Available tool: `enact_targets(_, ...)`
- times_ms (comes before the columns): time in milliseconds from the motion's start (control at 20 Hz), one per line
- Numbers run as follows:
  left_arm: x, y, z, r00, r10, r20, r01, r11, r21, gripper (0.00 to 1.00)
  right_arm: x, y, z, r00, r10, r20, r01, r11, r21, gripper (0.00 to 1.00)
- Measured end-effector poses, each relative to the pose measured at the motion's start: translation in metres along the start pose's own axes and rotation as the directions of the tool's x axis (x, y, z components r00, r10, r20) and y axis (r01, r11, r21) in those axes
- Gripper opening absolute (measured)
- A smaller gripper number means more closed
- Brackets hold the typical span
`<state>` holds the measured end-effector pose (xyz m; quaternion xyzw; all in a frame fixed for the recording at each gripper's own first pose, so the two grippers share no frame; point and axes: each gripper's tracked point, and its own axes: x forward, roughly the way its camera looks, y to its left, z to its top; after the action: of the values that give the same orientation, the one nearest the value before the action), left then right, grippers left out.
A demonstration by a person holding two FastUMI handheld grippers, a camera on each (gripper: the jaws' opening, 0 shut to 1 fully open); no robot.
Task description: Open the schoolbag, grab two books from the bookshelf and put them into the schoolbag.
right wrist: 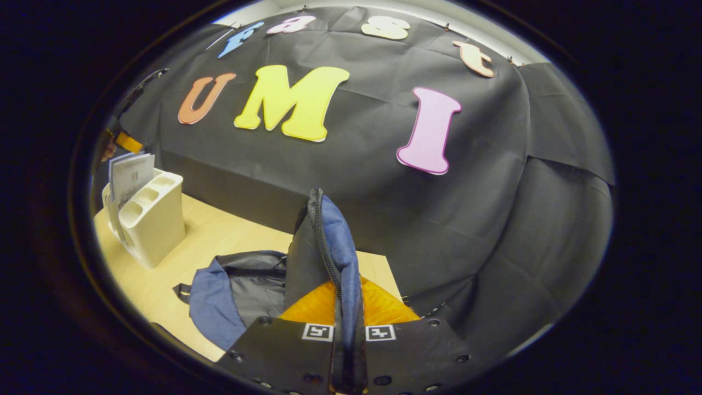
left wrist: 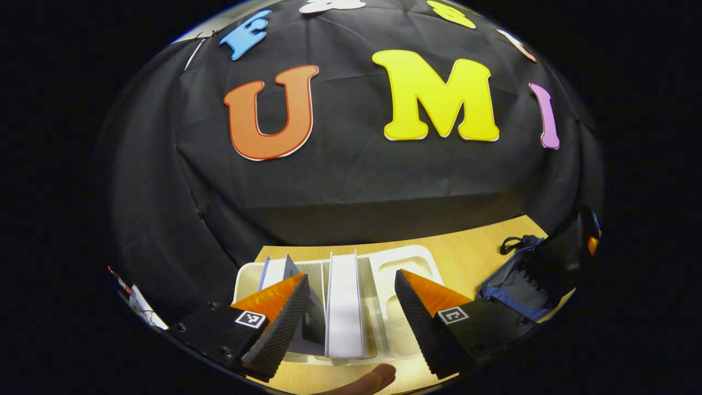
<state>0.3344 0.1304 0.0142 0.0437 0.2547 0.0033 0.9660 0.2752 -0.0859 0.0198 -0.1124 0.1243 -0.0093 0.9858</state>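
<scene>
Draped black cloth wall [right wrist: 493, 208], creased and pinned along its upper edge, behind a light wooden tabletop [left wrist: 466, 252]. Paler surface [right wrist: 417, 11] glimpsed above the cloth. Even indoor light, soft shadow where cloth meets table.

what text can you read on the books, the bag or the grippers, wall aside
Books: faint cover print, too blurred to read.
Schoolbag: no text visible.
Left gripper and right gripper: square coded markers, patterns, not words.
</scene>
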Motion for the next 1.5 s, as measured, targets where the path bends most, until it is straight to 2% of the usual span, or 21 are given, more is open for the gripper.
enact_targets(100, 0.012, -0.008, -0.008, 0.998, -0.040, -0.054, 0.041, 0.999, 0.022, 0.97, 0.000, 0.002, -0.001, 1.000, 0.004, 0.005, -0.004, 1.000, -0.003, 0.07)
enact_targets(200, 0.023, -0.001, -0.016, 0.993, -0.008, -0.118, 0.013, 0.999, 0.041, 0.95, 0.000, 0.006, -0.003, 1.000, 0.017, 0.006, -0.017, 1.000, -0.005, 0.03)
enact_targets(300, 0.033, -0.003, -0.027, 0.984, 0.004, -0.178, 0.005, 0.999, 0.052, 0.92, 0.001, 0.007, -0.003, 1.000, 0.023, 0.009, -0.023, 1.000, -0.005, 0.06)
enact_targets(450, 0.033, -0.008, -0.039, 0.948, 0.004, -0.317, -0.006, 1.000, -0.007, 0.84, -0.001, 0.007, -0.005, 0.999, 0.035, 0.013, -0.035, 0.999, -0.003, 0.06)
enact_targets(500, 0.031, -0.008, -0.039, 0.938, 0.003, -0.347, -0.007, 1.000, -0.009, 0.75, -0.002, 0.006, -0.006, 0.999, 0.038, 0.015, -0.038, 0.999, -0.004, 0.06)
enact_targets(650, 0.030, 0.003, -0.045, 0.903, 0.036, -0.429, -0.021, 0.999, 0.041, 0.66, -0.002, 0.005, -0.009, 0.999, 0.048, 0.016, -0.048, 0.999, -0.012, 0.06)
enact_targets(800, 0.033, -0.001, -0.058, 0.866, 0.025, -0.499, -0.011, 0.999, 0.032, 0.57, -0.001, 0.006, -0.014, 0.998, 0.057, 0.011, -0.057, 0.998, -0.011, 0.06)
enact_targets(900, 0.031, -0.008, -0.061, 0.865, -0.005, -0.502, 0.002, 1.000, -0.007, 0.51, -0.001, 0.006, -0.014, 0.998, 0.061, 0.018, -0.061, 0.998, 0.001, 0.06)
enact_targets(1100, 0.017, -0.014, -0.069, 0.857, 0.001, -0.515, -0.015, 1.000, -0.023, 0.43, -0.001, 0.008, -0.018, 0.997, 0.071, 0.018, -0.071, 0.997, 0.012, 0.06)
enact_targets(1300, -0.007, -0.013, -0.070, 0.866, 0.032, -0.498, -0.033, 0.999, 0.007, 0.43, -0.003, 0.012, -0.025, 0.997, 0.080, 0.018, -0.080, 0.997, 0.013, 0.06)
enact_targets(1500, -0.041, -0.012, -0.073, 0.884, 0.025, -0.466, -0.035, 0.999, -0.014, 0.42, -0.002, 0.016, -0.032, 0.996, 0.084, 0.005, -0.084, 0.996, 0.015, 0.07)
